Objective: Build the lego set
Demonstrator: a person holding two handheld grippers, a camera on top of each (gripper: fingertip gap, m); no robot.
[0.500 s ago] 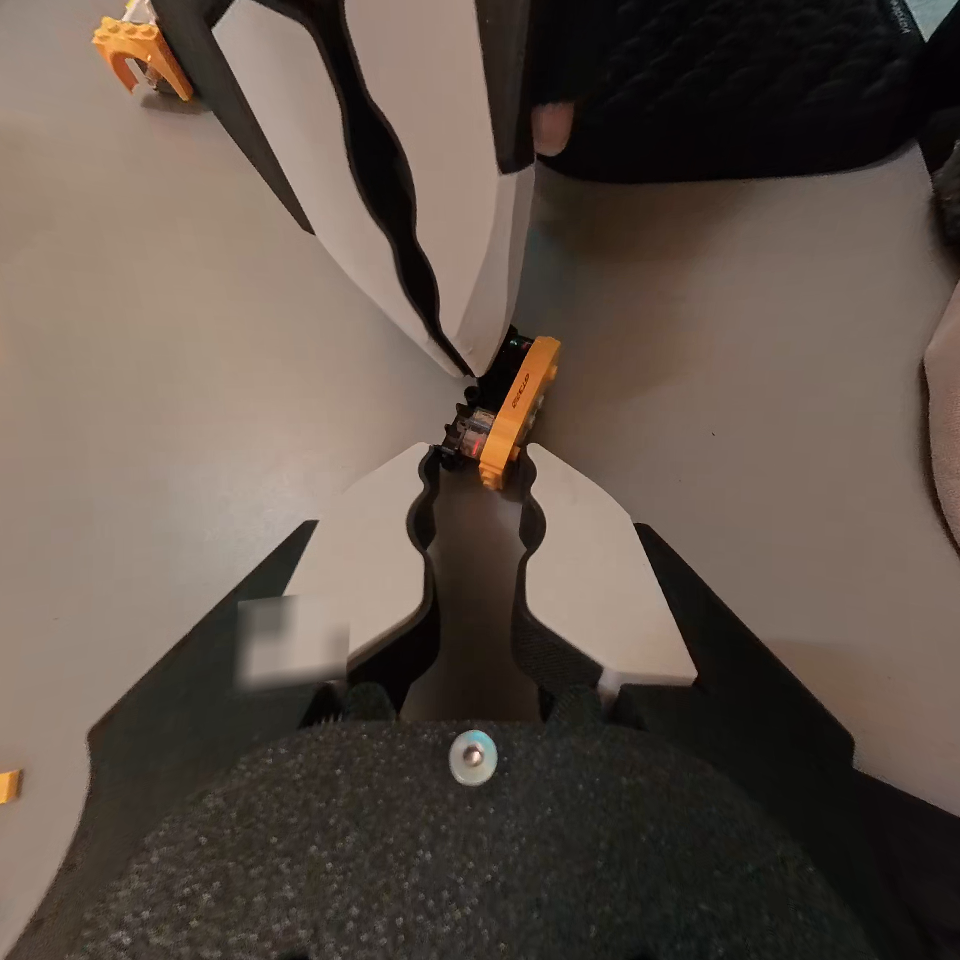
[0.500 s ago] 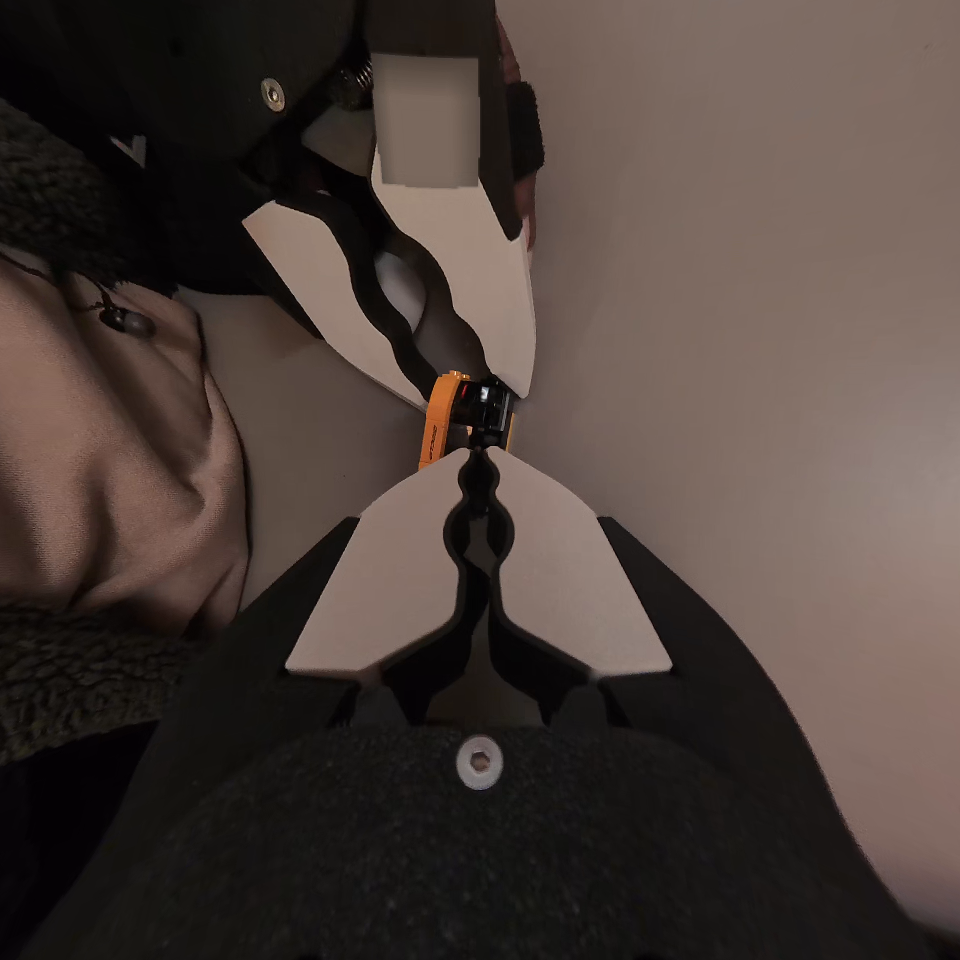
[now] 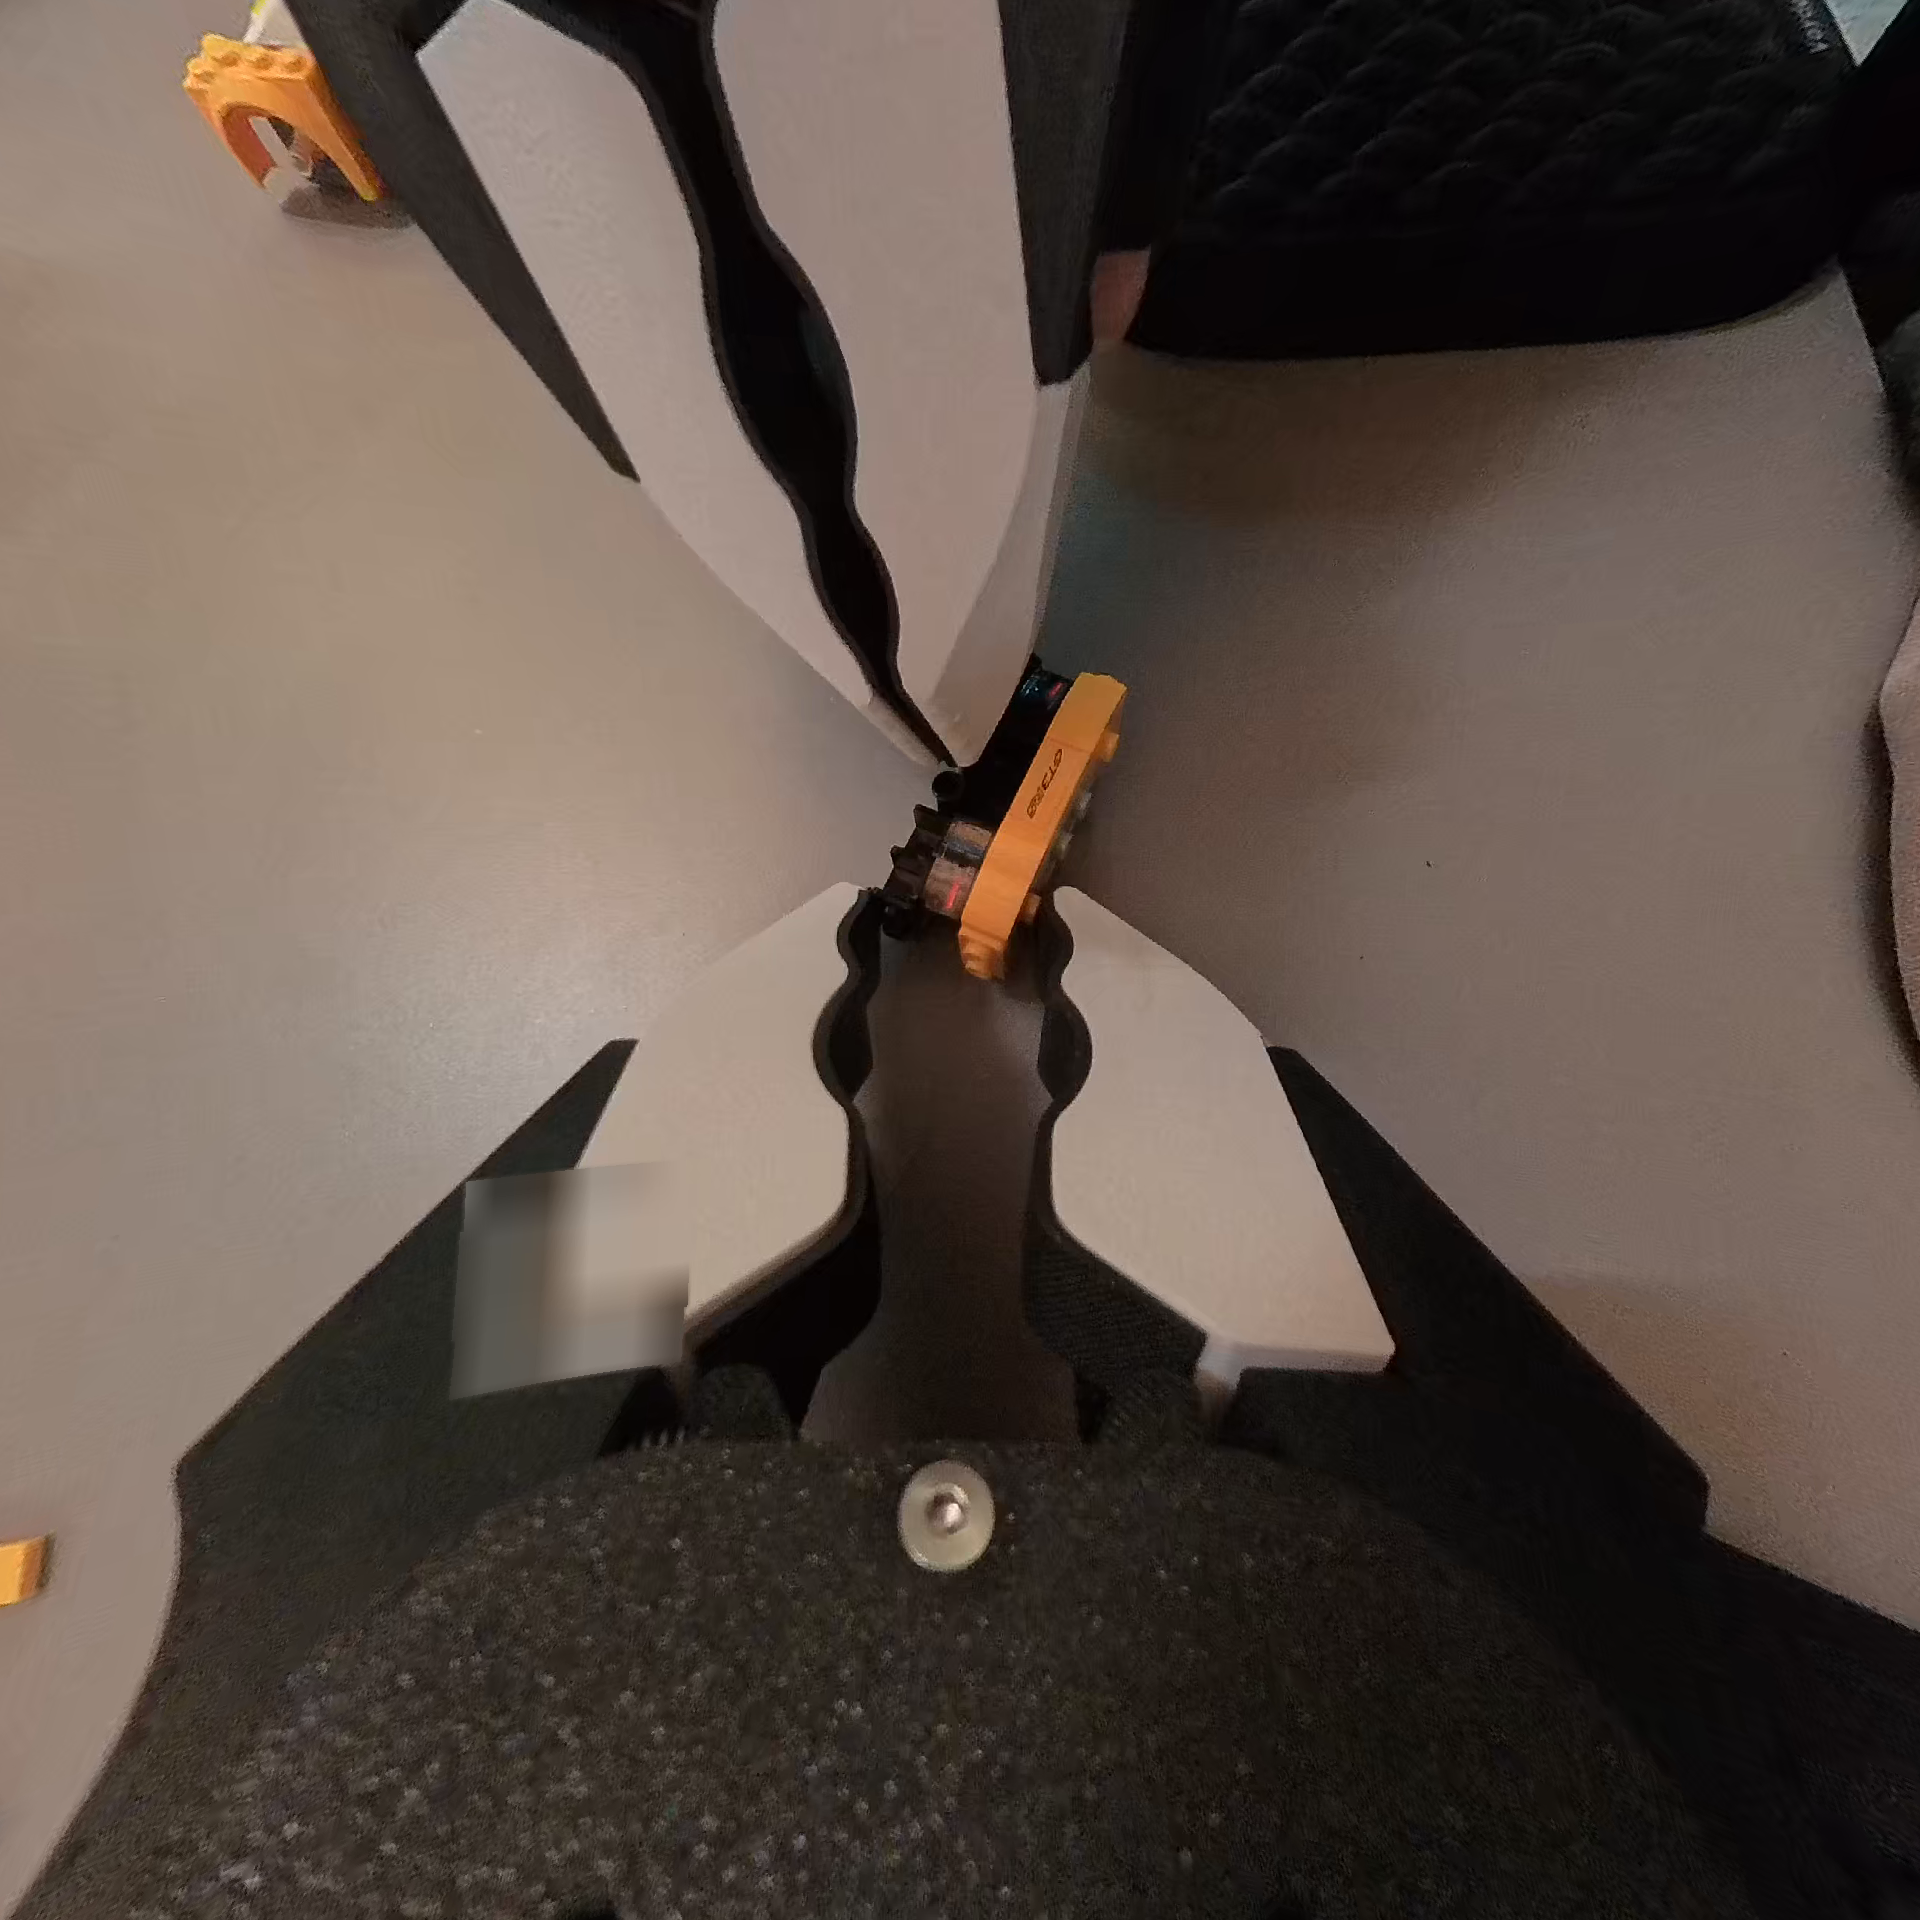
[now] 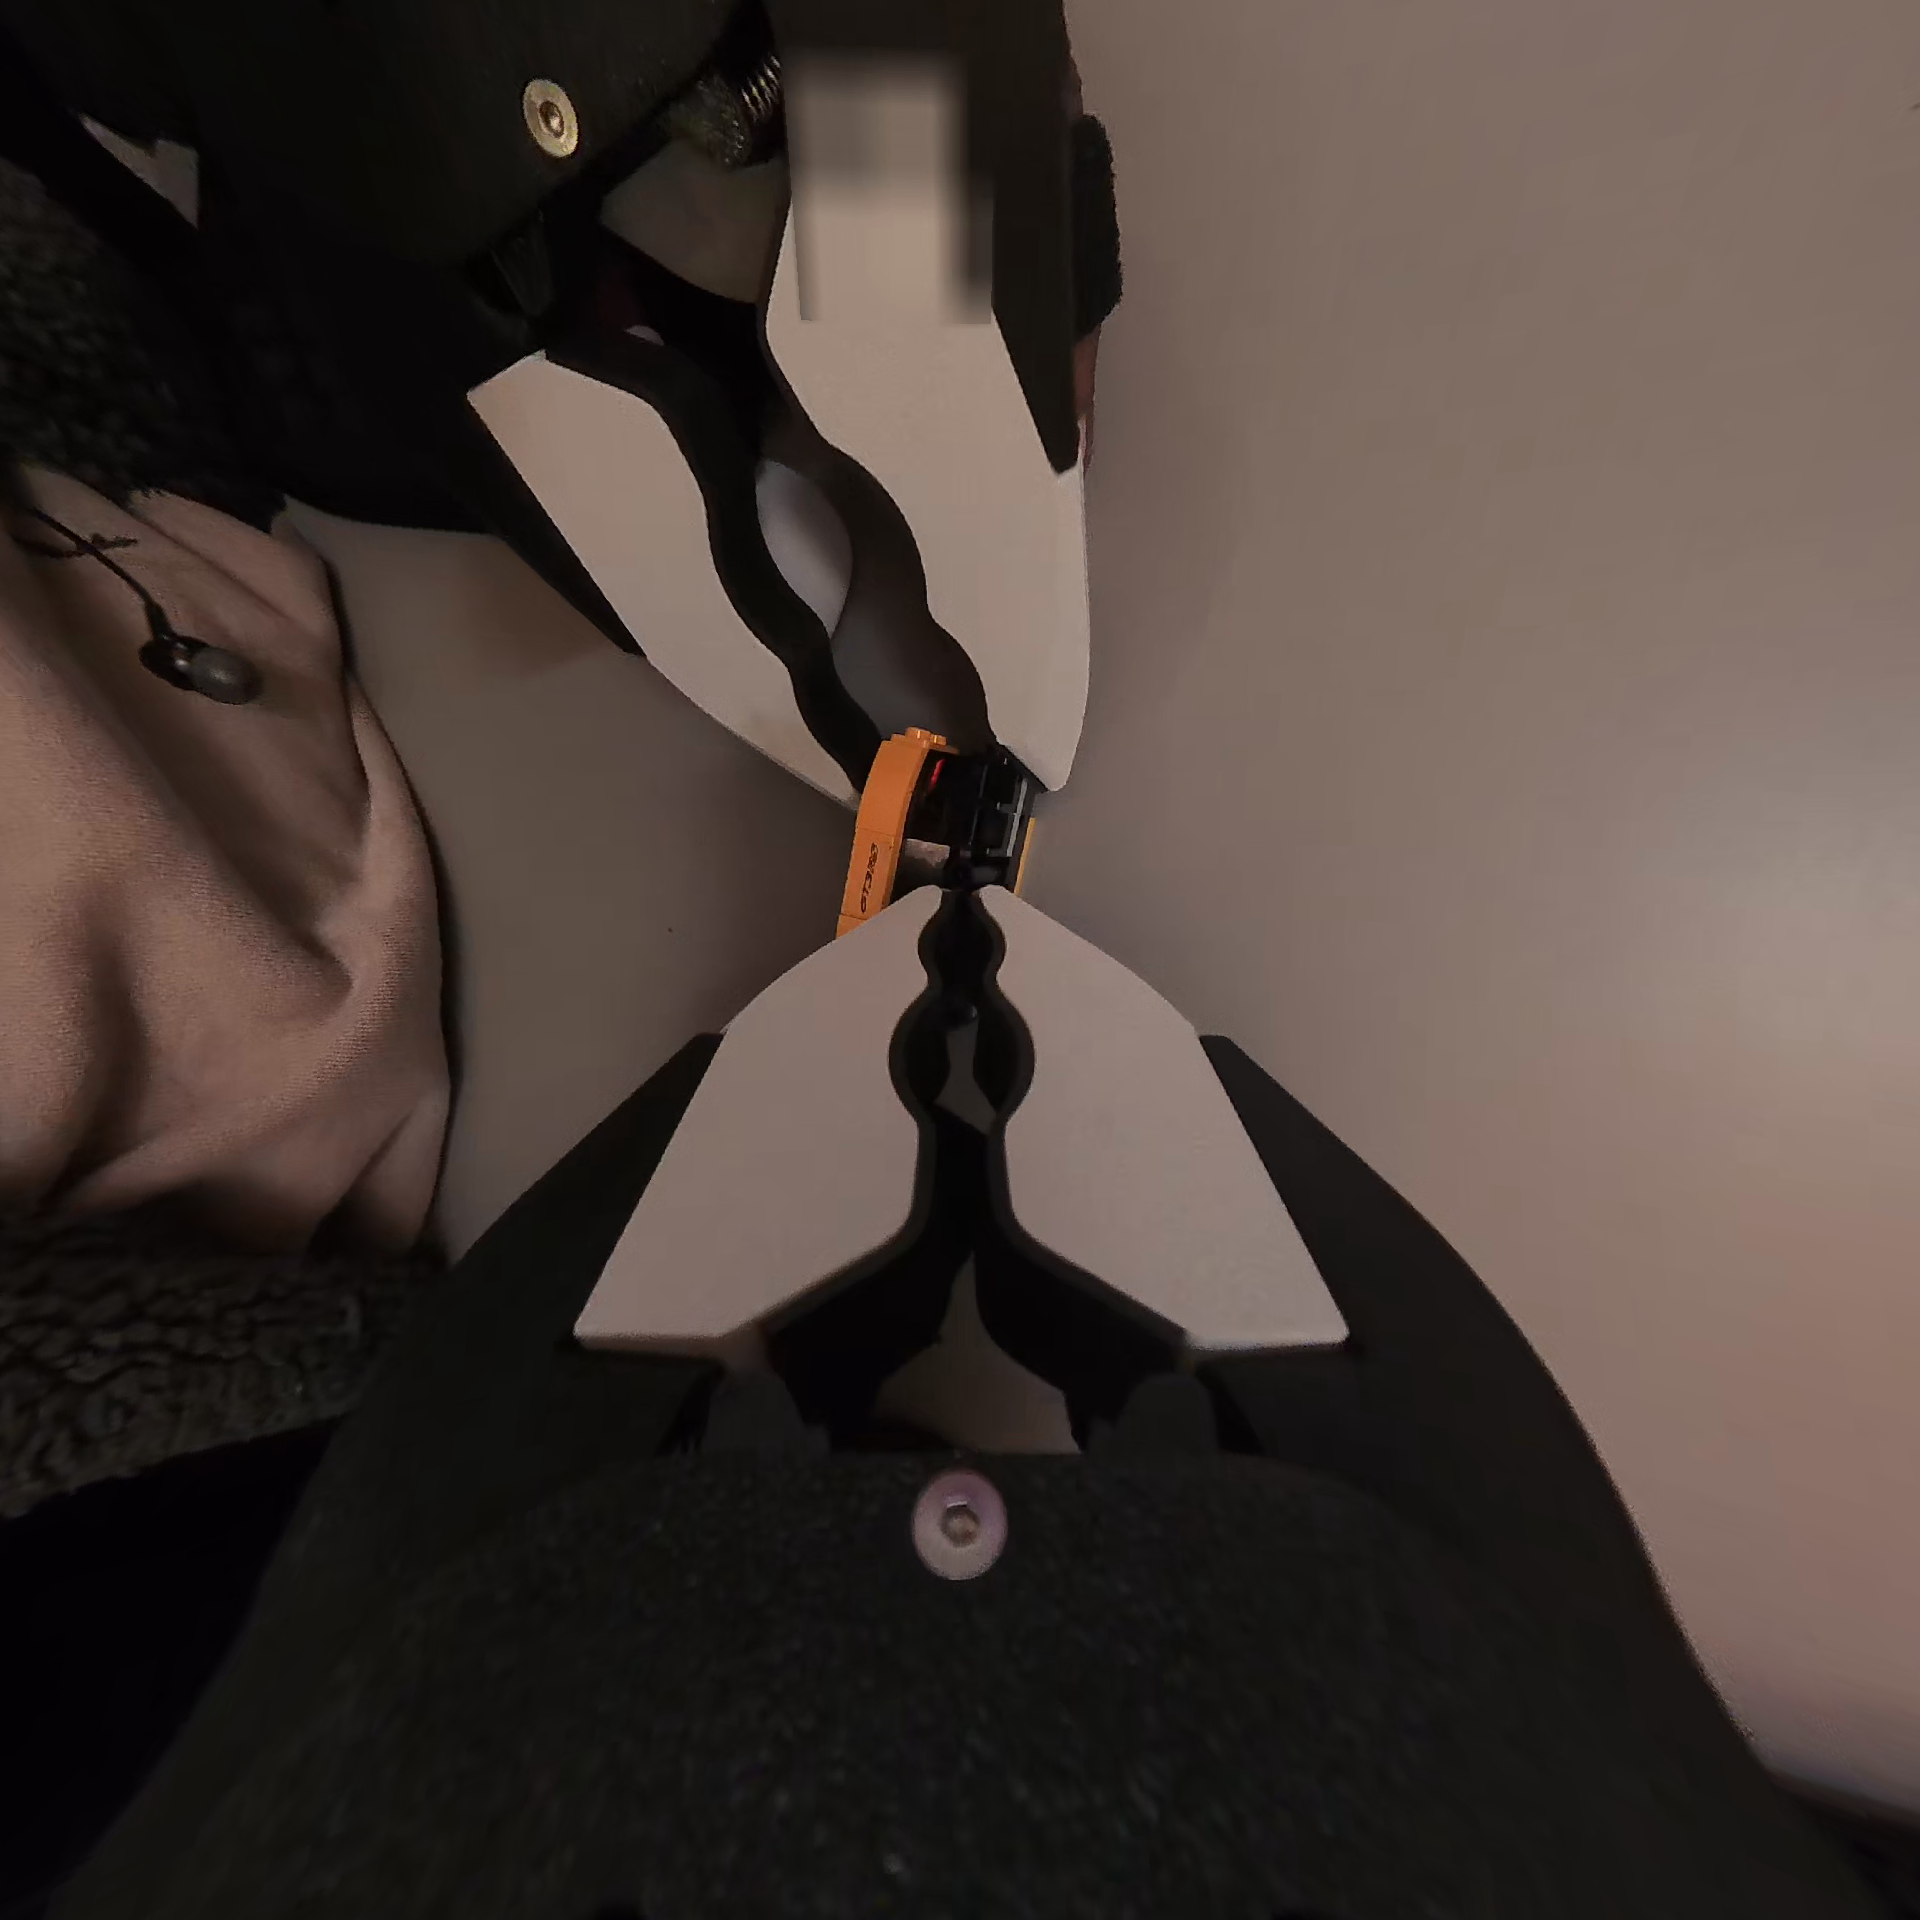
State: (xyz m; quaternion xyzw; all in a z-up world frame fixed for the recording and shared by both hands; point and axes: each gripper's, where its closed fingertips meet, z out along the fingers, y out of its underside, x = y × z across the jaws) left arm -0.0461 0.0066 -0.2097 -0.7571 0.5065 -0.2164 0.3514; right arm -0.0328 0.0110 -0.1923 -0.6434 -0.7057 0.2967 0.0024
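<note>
The small orange-and-black lego assembly (image 3: 1023,821) sits between the two hand-held grippers, above the grey worktop (image 3: 1455,831); whether it touches the surface cannot be told.

Left hand-held gripper (image 3: 956,914): fingers parted only about as wide as the assembly, tips bracketing its near end. Left fingertip (image 3: 831,914) is against the black part, right fingertip (image 3: 1081,914) just beside the orange plate. Firm clamping cannot be confirmed from the left wrist view; in the right wrist view the tips reach both sides of the assembly, so it reads as gripping it.

Right hand-held gripper (image 4: 961,896): fingers almost fully together, tips pinched on a small black piece at the assembly's (image 4: 935,821) lower edge. In the left wrist view it (image 3: 940,758) comes in from the far side, its tips meeting the assembly's black portion.

The orange plate stands on edge, tilted, facing away from the black core.

Relative to the assembly, left wrist view: an orange arch brick (image 3: 275,120) lies far off to the upper left, partly hidden behind the right gripper's finger; another orange piece (image 3: 21,1569) shows at the lower left frame edge.

A person's beige clothing (image 4: 187,935) is left of the assembly in the right wrist view.
</note>
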